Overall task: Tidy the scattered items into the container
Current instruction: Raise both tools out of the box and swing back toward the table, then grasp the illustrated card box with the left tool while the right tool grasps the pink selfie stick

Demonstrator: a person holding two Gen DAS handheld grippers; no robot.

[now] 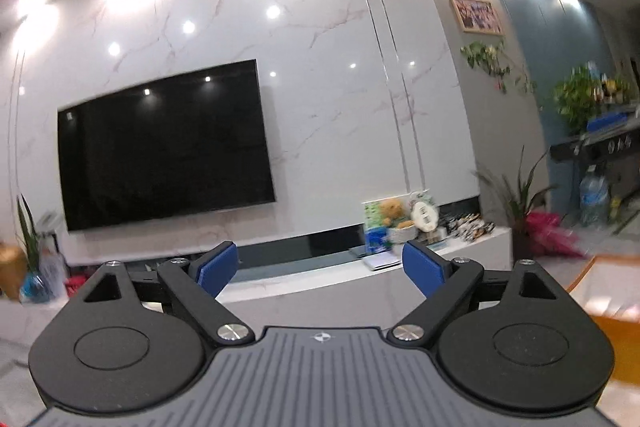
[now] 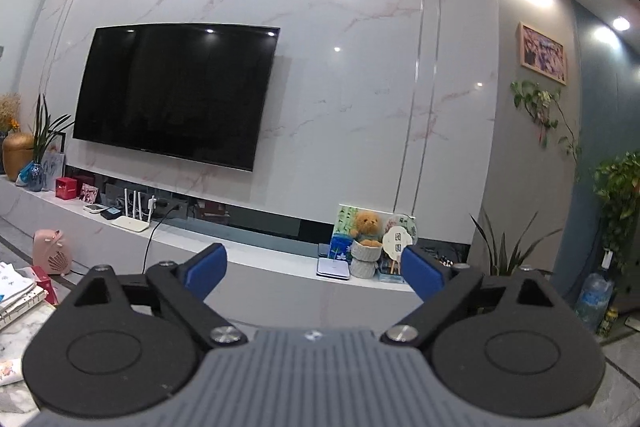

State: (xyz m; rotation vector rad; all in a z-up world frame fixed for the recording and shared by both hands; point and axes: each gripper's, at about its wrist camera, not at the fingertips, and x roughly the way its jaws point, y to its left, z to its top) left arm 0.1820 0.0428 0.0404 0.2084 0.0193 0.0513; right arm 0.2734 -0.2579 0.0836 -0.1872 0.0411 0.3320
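Note:
Both grippers point level at a marble wall with a black television (image 2: 176, 95). My left gripper (image 1: 320, 269) is open, its blue pads wide apart with nothing between them. My right gripper (image 2: 314, 271) is open as well and holds nothing. A stack of notebooks and papers (image 2: 16, 295) lies on a marble table top at the far left edge of the right wrist view. An orange-edged thing (image 1: 604, 291), blurred, shows at the right edge of the left wrist view; I cannot tell what it is. No container can be made out.
A long white TV console (image 2: 256, 259) runs under the television, carrying a router (image 2: 132, 221), a teddy bear in a pot (image 2: 366, 239) and small boxes. A pink heater (image 2: 52, 251) stands on the floor. Potted plants (image 2: 504, 247) and a water bottle (image 2: 592, 299) stand at the right.

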